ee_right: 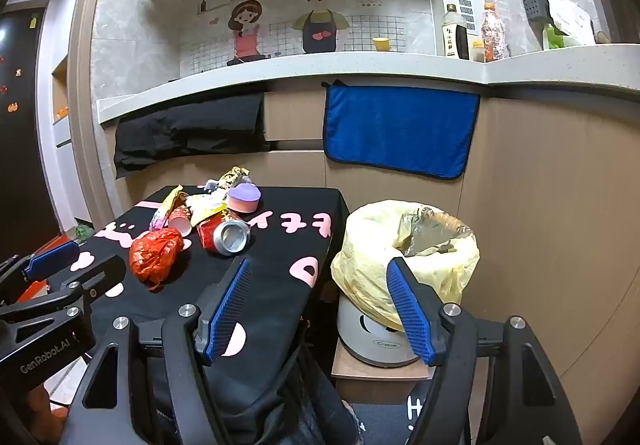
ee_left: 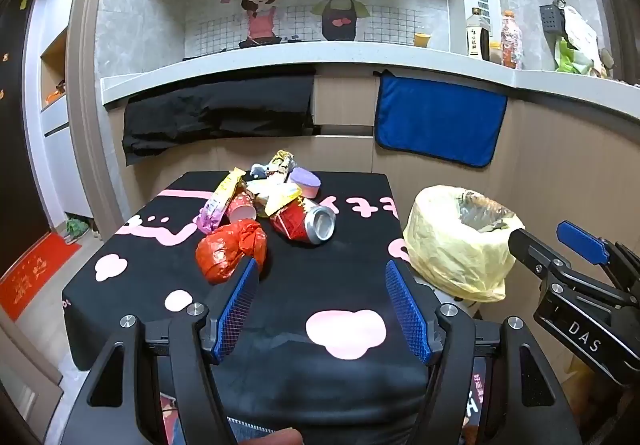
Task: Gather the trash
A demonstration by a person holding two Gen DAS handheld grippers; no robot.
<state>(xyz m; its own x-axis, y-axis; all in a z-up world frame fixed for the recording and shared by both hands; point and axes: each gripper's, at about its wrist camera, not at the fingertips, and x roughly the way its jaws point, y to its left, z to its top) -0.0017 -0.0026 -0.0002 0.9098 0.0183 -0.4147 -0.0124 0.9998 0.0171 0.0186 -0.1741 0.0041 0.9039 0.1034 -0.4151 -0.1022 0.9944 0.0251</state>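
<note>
Both grippers, left [ee_left: 322,309] and right [ee_right: 320,311], hang wide open and empty; the left should probably drop squarely over the red bag [ee_left: 231,251] just ahead before squeezing.

On the bench [ee_left: 132,297] a crumpled bag [ee_left: 230,251] lies before a can [ee_left: 306,223] and wrappers [ee_left: 224,199]; the lined bin [ee_left: 456,241] stands right of it.
</note>
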